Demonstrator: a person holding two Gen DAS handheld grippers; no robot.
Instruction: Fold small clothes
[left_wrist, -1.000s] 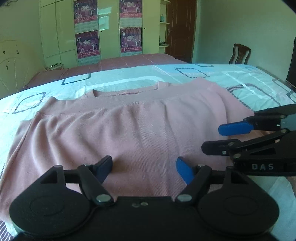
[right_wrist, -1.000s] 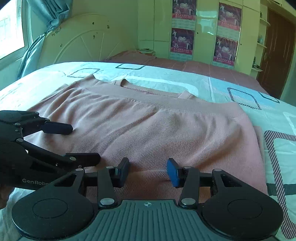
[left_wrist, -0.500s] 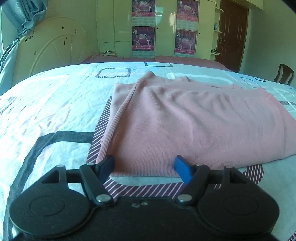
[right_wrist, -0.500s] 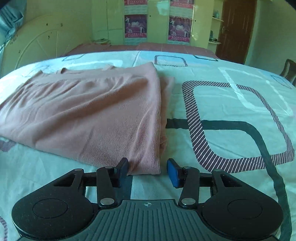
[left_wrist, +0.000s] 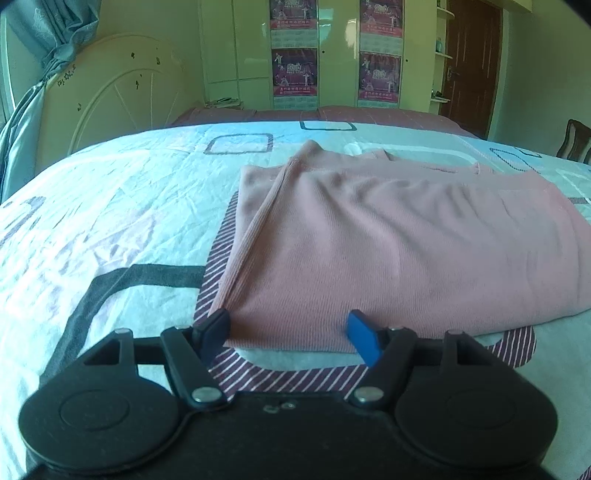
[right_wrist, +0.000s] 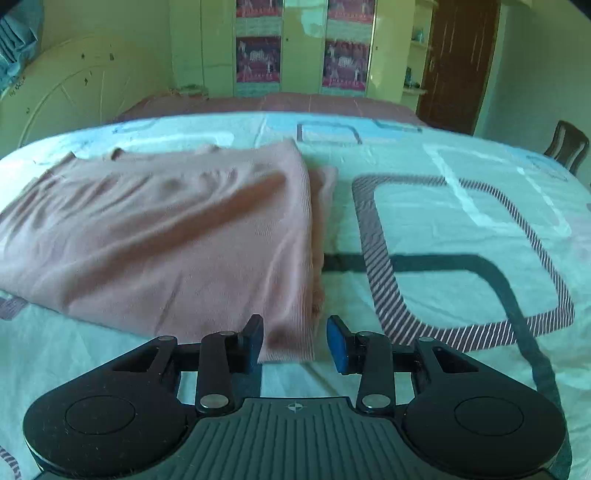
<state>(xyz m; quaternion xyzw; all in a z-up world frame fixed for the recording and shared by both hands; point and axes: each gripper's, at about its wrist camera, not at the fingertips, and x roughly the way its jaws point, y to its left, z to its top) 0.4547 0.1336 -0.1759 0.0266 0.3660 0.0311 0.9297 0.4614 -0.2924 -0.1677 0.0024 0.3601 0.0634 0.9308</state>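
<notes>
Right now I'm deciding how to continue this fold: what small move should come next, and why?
Probably close both tongs on the near corners. The folded pink knit top lies flat on the patterned bedsheet. The left tongs straddle its near left corner, open. The right tongs, closing, have its near right corner between them, pads not yet pressing. Then lift for the next fold.

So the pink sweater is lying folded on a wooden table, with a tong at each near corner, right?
Not quite: the pink sweater lies folded on a bed, on its patterned bedsheet, not a wooden table. Both wrist views show it. The rest holds: the left tongs sit at one near corner, the right tongs at the other.
</notes>
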